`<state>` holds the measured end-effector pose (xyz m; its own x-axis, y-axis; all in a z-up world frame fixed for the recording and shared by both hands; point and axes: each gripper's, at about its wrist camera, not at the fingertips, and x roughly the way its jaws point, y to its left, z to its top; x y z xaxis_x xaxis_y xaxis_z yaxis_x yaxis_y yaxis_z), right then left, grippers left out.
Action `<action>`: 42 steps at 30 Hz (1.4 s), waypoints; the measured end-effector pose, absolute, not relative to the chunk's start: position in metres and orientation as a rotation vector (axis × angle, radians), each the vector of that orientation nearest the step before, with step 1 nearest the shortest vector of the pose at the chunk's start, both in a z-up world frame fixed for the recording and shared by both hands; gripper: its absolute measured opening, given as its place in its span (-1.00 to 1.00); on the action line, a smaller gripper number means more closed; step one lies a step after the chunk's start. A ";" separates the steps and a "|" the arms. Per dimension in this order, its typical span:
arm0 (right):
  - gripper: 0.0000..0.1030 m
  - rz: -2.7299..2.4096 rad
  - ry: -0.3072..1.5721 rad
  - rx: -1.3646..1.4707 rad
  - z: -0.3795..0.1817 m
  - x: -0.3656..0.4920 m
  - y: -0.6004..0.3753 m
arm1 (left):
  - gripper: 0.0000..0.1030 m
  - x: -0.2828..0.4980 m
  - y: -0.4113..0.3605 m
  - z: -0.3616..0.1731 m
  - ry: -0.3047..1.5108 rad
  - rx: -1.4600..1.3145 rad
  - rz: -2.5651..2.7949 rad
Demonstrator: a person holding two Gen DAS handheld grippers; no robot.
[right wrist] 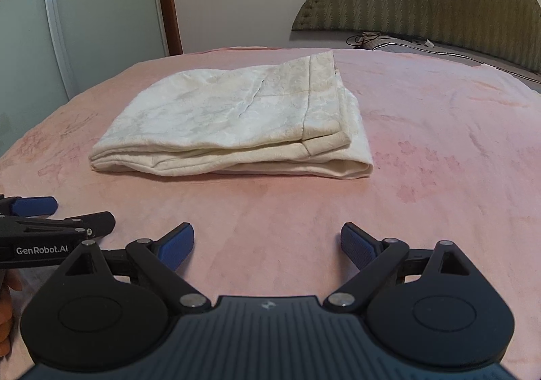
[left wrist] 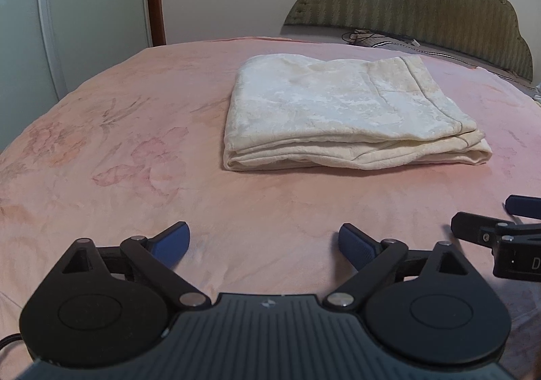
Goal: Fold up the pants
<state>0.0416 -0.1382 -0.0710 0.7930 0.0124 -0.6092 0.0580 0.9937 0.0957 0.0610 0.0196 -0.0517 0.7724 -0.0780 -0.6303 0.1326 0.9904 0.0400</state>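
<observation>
1. Pants (left wrist: 341,116) lie on the bed (left wrist: 101,143), cream, already folded into a flat stacked bundle with several layers showing at the near edge.
2. Left hand-held gripper (left wrist: 263,244): jaws spread wide, nothing between the blue pads (left wrist: 172,241), only bare bedspread below.
3. Right hand-held gripper (right wrist: 267,244): also wide open and empty; pads (right wrist: 355,244) clear of any cloth.
4. Key relation: the pants sit ahead of both grippers, well apart from the fingertips, with a strip of pink bedspread between.
5. Long axis of the bundle runs left-right across both views, broadside to the grippers; the layered edge faces them.
6. From the left wrist view the bundle is ahead and slightly right; from the right wrist view it is ahead and left. So it lies roughly between the two, neither hand clearly nearer.
7. The grippers are side by side, close together; each shows at the edge of the other's view (left wrist: 500,238) (right wrist: 50,227).
8. Judgement: the fold looks near done or done. Any further fold would need both grippers to move forward to the near edge, one toward each end.
9. Risk: pinching only the top layer would pull the stack apart.
</observation>
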 end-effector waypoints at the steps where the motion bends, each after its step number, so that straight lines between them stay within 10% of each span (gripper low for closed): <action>1: 0.83 -0.022 0.660 0.112 -0.072 0.042 -0.138 | 0.94 0.061 0.020 -0.052 0.679 0.085 -0.111; 42: 1.00 -0.055 0.680 0.074 -0.082 0.043 -0.133 | 1.00 0.063 0.023 -0.056 0.685 0.074 -0.106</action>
<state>0.0433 -0.1332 -0.0816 0.7762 -0.0264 -0.6299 0.0750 0.9959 0.0507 0.0627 0.0226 -0.0558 0.7695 -0.0735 -0.6344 0.1222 0.9919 0.0332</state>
